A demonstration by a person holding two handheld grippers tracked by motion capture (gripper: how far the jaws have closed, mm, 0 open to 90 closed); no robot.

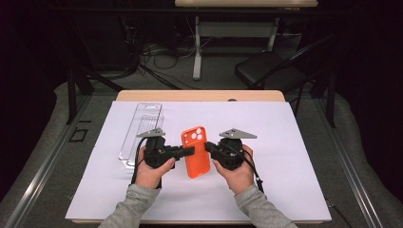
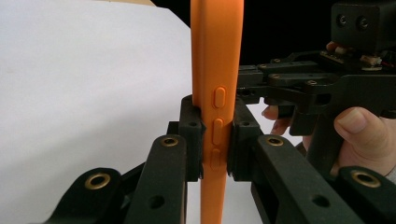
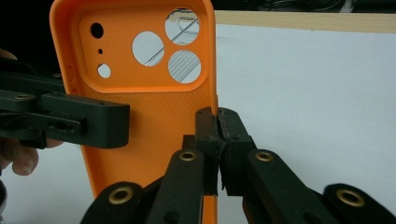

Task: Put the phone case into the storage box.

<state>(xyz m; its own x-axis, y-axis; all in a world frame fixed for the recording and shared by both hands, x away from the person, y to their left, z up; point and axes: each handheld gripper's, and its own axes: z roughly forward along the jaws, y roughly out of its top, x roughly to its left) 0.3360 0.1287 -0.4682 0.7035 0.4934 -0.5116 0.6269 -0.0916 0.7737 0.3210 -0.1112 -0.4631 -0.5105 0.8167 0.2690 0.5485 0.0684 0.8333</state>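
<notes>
An orange phone case (image 1: 196, 151) is held upright above the white sheet, between both grippers. My left gripper (image 1: 189, 152) is shut on its left edge. In the left gripper view the pads (image 2: 192, 135) squeeze the side of the case (image 2: 217, 56) that carries the button bumps. My right gripper (image 1: 208, 146) is shut on the opposite edge, and its jaws (image 3: 217, 126) pinch the thin rim of the case (image 3: 154, 116), whose inner face with the camera cut-outs is towards this camera. The left gripper (image 3: 107, 123) reaches in from the other side.
A clear plastic tray (image 1: 140, 130) lies on the white sheet (image 1: 285, 156) to the left, just behind the left hand. The wooden table edge (image 1: 199, 95) runs along the back, with a black chair (image 1: 271, 69) and cables on the floor beyond.
</notes>
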